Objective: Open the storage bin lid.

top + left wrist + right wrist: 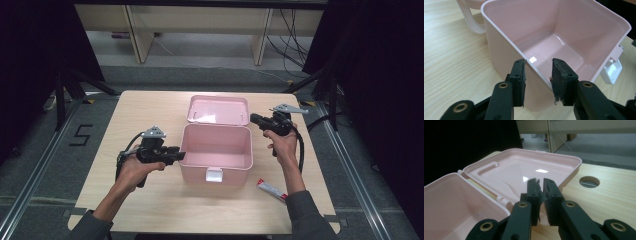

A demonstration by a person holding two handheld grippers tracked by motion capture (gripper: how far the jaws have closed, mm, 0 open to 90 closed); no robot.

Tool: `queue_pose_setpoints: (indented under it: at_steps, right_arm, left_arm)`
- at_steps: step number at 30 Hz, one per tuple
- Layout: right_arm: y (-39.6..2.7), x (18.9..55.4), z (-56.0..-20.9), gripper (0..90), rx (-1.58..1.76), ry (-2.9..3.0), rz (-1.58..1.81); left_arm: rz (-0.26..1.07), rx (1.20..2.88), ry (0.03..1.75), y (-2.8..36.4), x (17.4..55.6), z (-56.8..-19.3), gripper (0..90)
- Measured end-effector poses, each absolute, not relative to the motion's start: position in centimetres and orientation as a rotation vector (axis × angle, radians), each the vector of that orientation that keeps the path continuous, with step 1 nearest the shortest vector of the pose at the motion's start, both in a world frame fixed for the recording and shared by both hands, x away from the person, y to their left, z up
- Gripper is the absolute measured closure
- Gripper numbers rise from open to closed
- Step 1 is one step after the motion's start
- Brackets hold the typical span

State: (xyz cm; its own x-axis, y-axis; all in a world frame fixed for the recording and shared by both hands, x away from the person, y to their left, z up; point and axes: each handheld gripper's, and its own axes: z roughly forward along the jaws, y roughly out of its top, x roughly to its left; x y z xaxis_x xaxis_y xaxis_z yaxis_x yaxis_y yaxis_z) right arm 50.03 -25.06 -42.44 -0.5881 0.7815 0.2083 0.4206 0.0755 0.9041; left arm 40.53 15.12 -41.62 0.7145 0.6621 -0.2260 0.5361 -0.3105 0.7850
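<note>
right gripper (541,185) jaws nearly closed, seemingly empty, over pink lid (524,171).

Print on the tube (271,190) was too small to read; the pink box (506,53) had its near corner hidden behind the left gripper (538,82).

Light wood-grain table (150,107), rounded corners, standing on grey floor. Round cable hole (589,181) in tabletop, beyond and to right of right gripper's (541,185) fingertips. Pink plastic box (216,152) on table centre, open and empty; near wall rim runs between left gripper's (539,70) fingers (560,77). Hinged lid (218,109) lies flat on tabletop behind box, inner face up, just past right fingertips. Small red-and-white tube (272,190) lies on table, well back of right fingers, near right forearm.
</note>
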Motion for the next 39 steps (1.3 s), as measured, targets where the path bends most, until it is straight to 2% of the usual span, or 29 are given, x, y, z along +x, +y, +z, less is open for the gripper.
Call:
queue_pose_setpoints:
  at_steps: [12, 25, 39]
  right_arm:
    - [-27.2, 44.9, -40.0, 78.2, 1.068, 2.066, 1.394]
    - [-27.2, 41.5, -40.9, 72.1, 1.05, 2.235, 1.123]
    - [-28.3, 38.3, -41.6, 55.1, 1.068, 2.378, 0.896]
  left_arm:
    - [0.169, 1.992, 0.925, 14.8, 40.3, -41.6, 62.7]
    - [0.141, 1.995, 0.917, 14.9, 40.1, -41.5, 61.8]
    - [0.14, 1.997, 0.914, 14.9, 40.1, -41.5, 61.5]
